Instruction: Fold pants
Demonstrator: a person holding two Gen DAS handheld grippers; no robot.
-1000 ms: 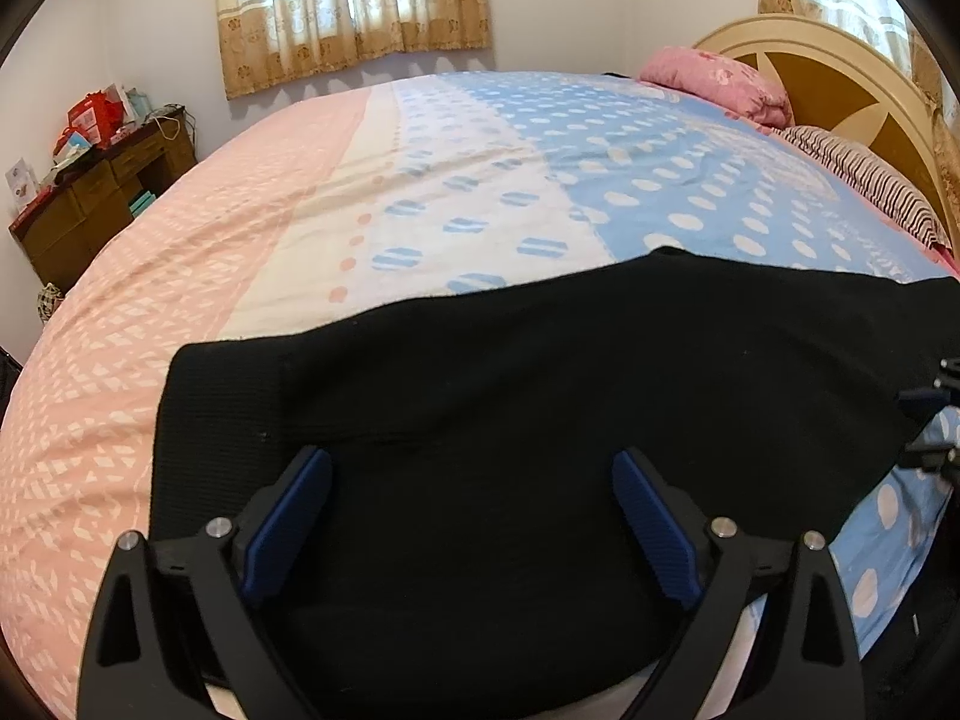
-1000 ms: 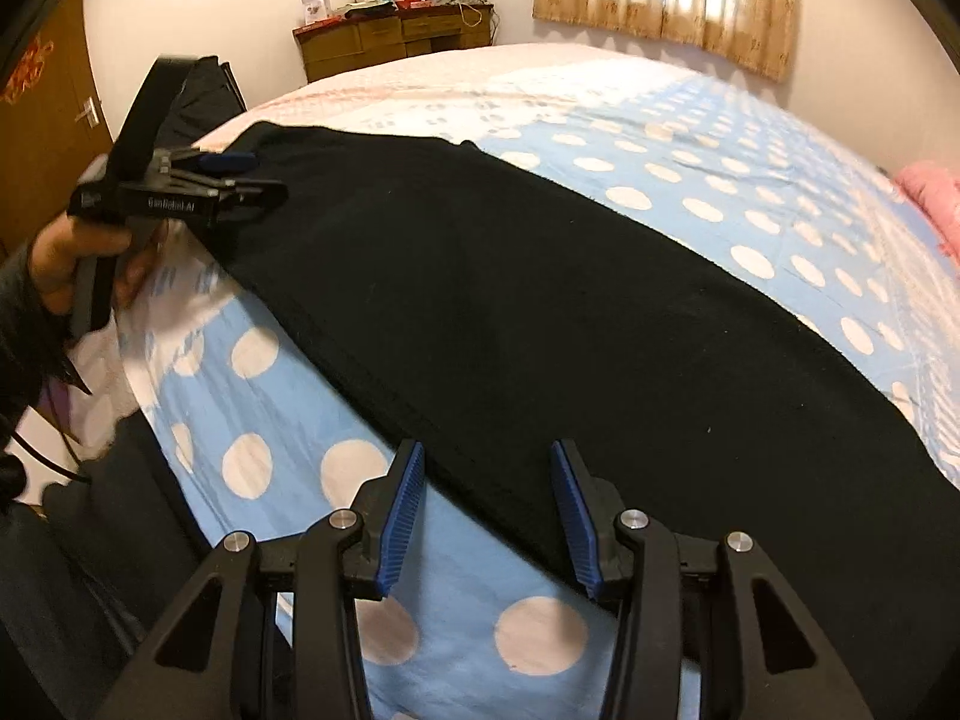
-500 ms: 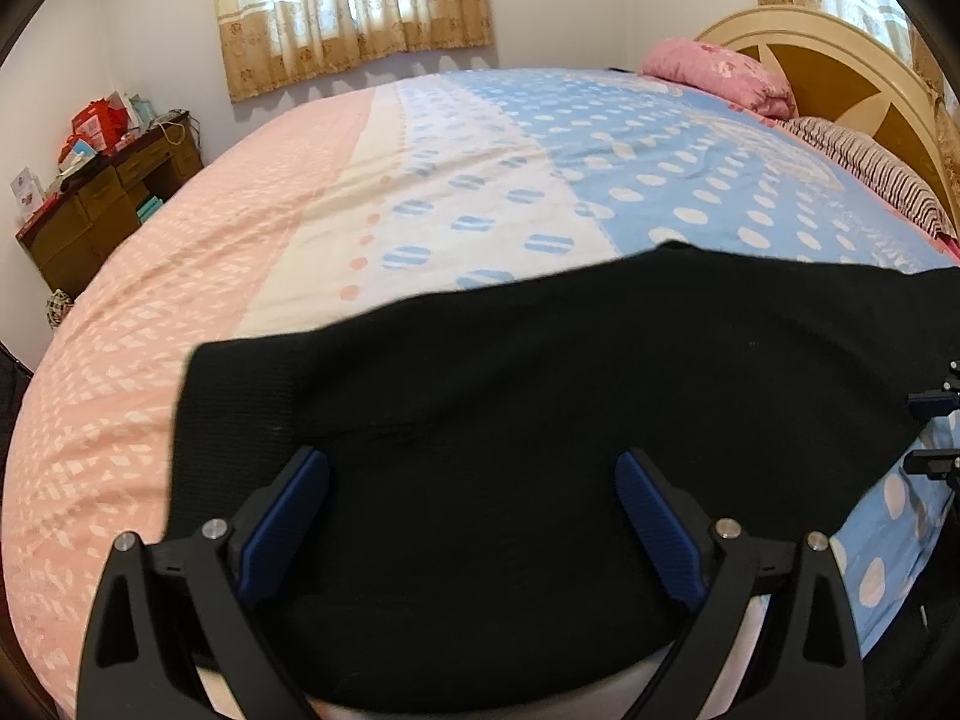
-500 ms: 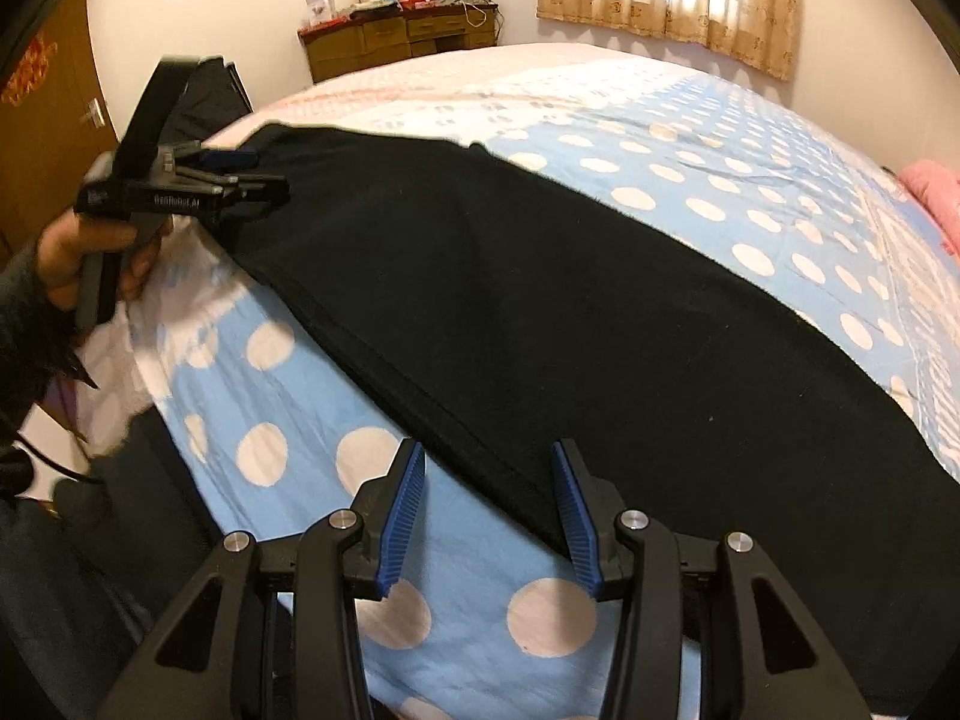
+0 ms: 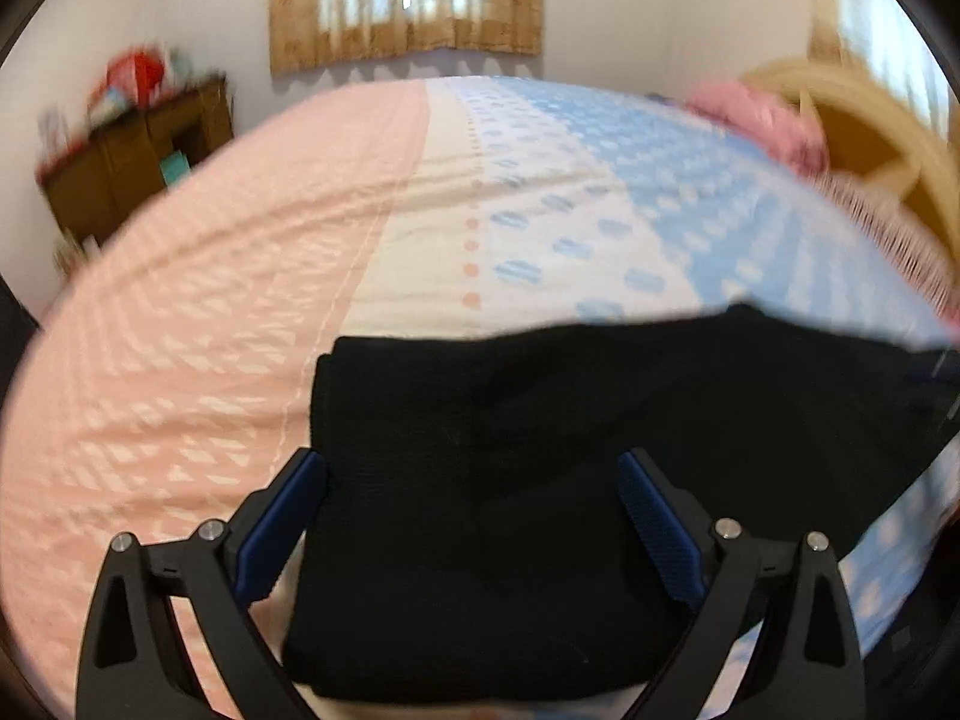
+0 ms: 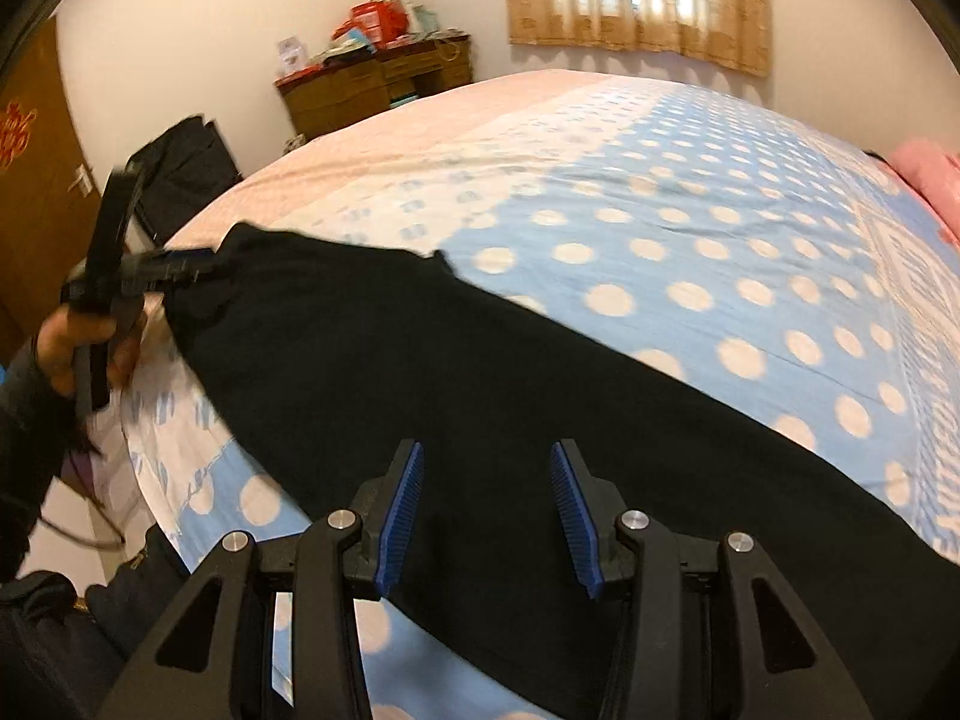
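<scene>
Black pants lie stretched across the near edge of the bed; they also show in the right wrist view. My left gripper is open, its blue pads either side of the pants' waist end, which sits between the jaws. In the right wrist view the left gripper shows at the pants' far left end, held by a hand. My right gripper is open, with black cloth between and under its pads.
The bed cover is pink, white and blue with dots. A wooden dresser with clutter stands against the wall. Pink pillows and a headboard are at the right. A dark bag stands beside the bed.
The left gripper has swung to the left end of the pants; the waist edge now lies between its jaws. The pants' left end has shifted and bunched. The right gripper has moved further over the cloth.
</scene>
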